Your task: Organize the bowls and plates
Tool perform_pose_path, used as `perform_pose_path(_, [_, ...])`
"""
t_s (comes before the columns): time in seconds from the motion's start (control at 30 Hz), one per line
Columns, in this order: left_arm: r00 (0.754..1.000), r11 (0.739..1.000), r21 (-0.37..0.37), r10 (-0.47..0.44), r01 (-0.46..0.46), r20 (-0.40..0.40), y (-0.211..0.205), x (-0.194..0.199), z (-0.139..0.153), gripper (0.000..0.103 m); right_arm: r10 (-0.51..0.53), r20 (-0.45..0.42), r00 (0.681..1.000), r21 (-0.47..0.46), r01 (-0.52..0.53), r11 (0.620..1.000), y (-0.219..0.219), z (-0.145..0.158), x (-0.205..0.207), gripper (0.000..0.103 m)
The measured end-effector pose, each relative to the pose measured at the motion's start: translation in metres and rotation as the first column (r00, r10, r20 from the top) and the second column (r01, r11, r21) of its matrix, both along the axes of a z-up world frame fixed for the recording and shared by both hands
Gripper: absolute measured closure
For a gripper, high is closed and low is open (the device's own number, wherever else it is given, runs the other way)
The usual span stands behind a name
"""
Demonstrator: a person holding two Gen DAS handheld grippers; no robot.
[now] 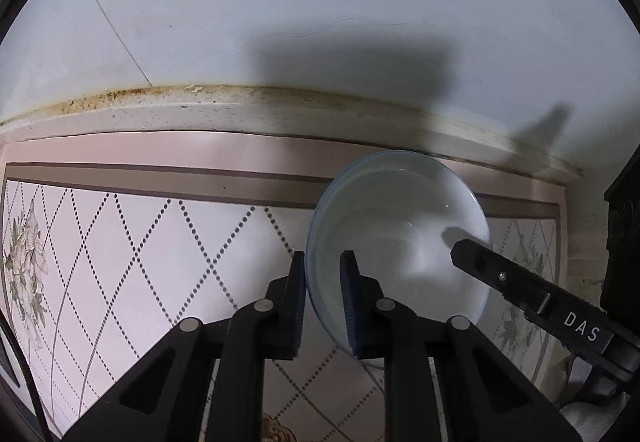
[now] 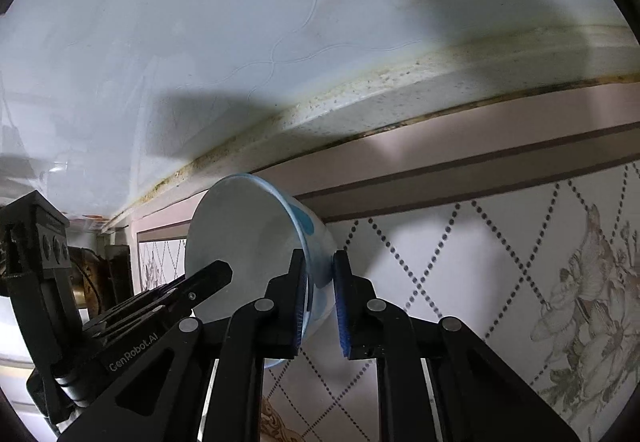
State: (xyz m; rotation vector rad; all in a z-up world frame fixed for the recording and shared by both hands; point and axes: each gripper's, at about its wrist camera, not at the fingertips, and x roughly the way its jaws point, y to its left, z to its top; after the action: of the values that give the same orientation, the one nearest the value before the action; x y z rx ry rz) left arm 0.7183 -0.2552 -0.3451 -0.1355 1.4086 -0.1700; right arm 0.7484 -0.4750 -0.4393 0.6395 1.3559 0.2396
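Observation:
A white bowl with a pale blue rim [image 1: 400, 234] is held up in the air on its side, its inside facing the cameras. My left gripper [image 1: 323, 274] is shut on the bowl's left rim. My right gripper [image 2: 320, 274] is shut on the same bowl [image 2: 244, 238], on its right rim, where blue blotches mark the outer wall. The right gripper's finger [image 1: 520, 282] reaches into the left wrist view from the right. The left gripper's finger [image 2: 192, 292] reaches into the right wrist view from the left.
Ahead is a white ceiling [image 1: 320, 2] with a stained cornice [image 1: 240, 110], and below it a tiled wall with dotted diamonds and flower prints [image 1: 120, 242]. A dark cabinet edge [image 1: 624, 222] stands at the far right of the left wrist view.

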Motion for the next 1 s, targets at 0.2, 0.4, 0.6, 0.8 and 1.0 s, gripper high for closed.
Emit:
perform_pose_path(0.2, [0.998,0.999,-0.019,-0.044,0.045,0.044,-0.005,-0.030,0.034,0.089,-0.004,0.031,1.000,0.005,0.004,1.000,0.003,0.032,-0.028,0.088])
perform_pose_path(0.4, [0.991,0.994,-0.042,-0.097,0.101,0.095,-0.014,-0.074,0.071,0.089,-0.011,0.072,0.997,-0.006,0.011,1.000,0.011,0.072,-0.074,0.088])
perform_pose_path(0.6, [0.981,0.985,-0.070,-0.150,0.159,0.126,-0.026,-0.123,0.096,0.089,-0.029,0.107,0.994,-0.023,0.031,0.999,-0.003,0.111,-0.136,0.088])
perform_pose_path(0.8, [0.968,0.973,-0.072,-0.208,0.220,0.141,-0.045,-0.172,0.105,0.089,-0.058,0.119,0.991,-0.032,0.063,0.998,-0.032,0.137,-0.204,0.088])
perform_pose_path(1.0, [0.960,0.962,-0.070,-0.254,0.263,0.122,-0.056,-0.217,0.100,0.089,-0.082,0.105,0.991,-0.032,0.086,0.996,-0.049,0.142,-0.265,0.088])
